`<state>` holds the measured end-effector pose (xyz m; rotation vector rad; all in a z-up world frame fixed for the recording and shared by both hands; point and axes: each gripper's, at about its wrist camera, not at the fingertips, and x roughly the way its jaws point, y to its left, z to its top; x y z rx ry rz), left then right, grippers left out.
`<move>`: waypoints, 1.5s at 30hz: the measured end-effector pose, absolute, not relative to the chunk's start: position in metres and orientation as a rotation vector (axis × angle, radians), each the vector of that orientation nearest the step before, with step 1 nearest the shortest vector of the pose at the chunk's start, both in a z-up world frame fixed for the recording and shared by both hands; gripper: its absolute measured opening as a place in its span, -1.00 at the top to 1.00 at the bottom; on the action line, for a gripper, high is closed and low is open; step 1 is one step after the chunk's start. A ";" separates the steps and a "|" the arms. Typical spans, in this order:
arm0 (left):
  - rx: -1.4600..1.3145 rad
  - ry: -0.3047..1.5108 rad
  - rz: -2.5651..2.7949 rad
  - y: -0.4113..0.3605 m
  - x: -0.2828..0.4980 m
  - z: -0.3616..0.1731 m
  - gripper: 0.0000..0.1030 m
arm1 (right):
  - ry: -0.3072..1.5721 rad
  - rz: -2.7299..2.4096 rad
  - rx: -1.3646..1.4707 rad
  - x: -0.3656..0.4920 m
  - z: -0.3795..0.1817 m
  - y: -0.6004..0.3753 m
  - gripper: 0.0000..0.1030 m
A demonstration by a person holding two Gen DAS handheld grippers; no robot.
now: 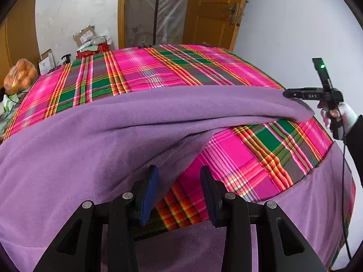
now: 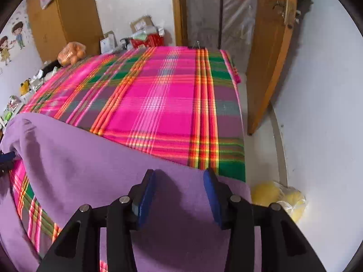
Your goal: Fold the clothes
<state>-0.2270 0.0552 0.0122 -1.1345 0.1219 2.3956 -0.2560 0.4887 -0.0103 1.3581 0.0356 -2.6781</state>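
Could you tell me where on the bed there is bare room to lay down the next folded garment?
The widest free patch is the plaid sheet beyond the purple garment, up to the far edge by the doorway. A smaller bare patch shows between the garment's raised fold and its near part. The left side is crowded: a bag of oranges and boxes.

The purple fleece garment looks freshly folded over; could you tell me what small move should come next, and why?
Probably smooth the fold flat. The purple fleece garment bulges above the plaid sheet, and both the left gripper and right gripper stand open, gripping nothing.
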 end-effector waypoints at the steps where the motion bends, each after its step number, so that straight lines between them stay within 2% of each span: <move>1: -1.134 0.125 2.396 0.056 -0.227 0.012 0.23 | 0.068 -2.665 1.374 -0.258 -0.011 0.485 0.07; 2: -1.134 0.128 2.397 0.056 -0.227 0.012 0.23 | 0.101 -2.659 1.394 -0.258 -0.010 0.481 0.12; 3: -1.134 0.131 2.399 0.057 -0.227 0.012 0.23 | 0.131 -2.652 1.412 -0.259 -0.009 0.478 0.33; 5: -1.134 0.121 2.395 0.056 -0.227 0.012 0.23 | 0.171 -2.644 1.441 -0.264 -0.007 0.471 0.95; 7: -1.133 0.107 2.391 0.055 -0.227 0.012 0.23 | 0.249 -2.689 1.456 -0.274 -0.009 0.465 0.95; 13: -1.132 0.020 2.363 0.043 -0.228 0.013 0.23 | 0.153 -2.975 1.434 -0.310 0.013 0.480 0.99; 18: -1.137 -0.044 2.361 0.036 -0.229 0.012 0.36 | -0.128 -2.994 1.284 -0.287 0.041 0.464 0.90; 21: -1.138 -0.034 2.364 0.038 -0.229 0.012 0.39 | -0.139 -2.834 1.108 -0.248 0.054 0.414 0.60; 22: -1.138 -0.027 2.366 0.039 -0.229 0.012 0.39 | -0.115 -2.772 1.074 -0.237 0.055 0.396 0.56; 26: -1.135 -0.023 2.361 0.039 -0.229 0.012 0.39 | 0.091 -2.497 1.003 -0.200 0.049 0.319 0.32; 30: -1.129 0.052 2.360 0.048 -0.225 0.012 0.33 | 0.294 -2.365 1.066 -0.181 0.027 0.262 0.32; 32: -1.128 0.088 2.367 0.052 -0.224 0.012 0.28 | 0.342 -2.358 1.111 -0.189 0.015 0.255 0.32; 40: -1.133 0.170 2.423 0.058 -0.226 0.013 0.28 | 0.463 -2.346 1.205 -0.212 -0.011 0.255 0.33; 41: -1.142 0.187 2.420 0.059 -0.227 0.012 0.28 | 0.450 -2.350 1.207 -0.214 -0.011 0.259 0.81; 42: -1.139 0.204 2.422 0.061 -0.227 0.012 0.28 | 0.435 -2.352 1.208 -0.216 -0.010 0.263 0.91; 44: -1.135 0.236 2.428 0.063 -0.228 0.012 0.29 | 0.390 -2.341 1.199 -0.215 -0.006 0.274 0.92; 45: -1.133 0.252 2.431 0.065 -0.228 0.012 0.41 | 0.374 -2.347 1.188 -0.213 -0.004 0.277 0.92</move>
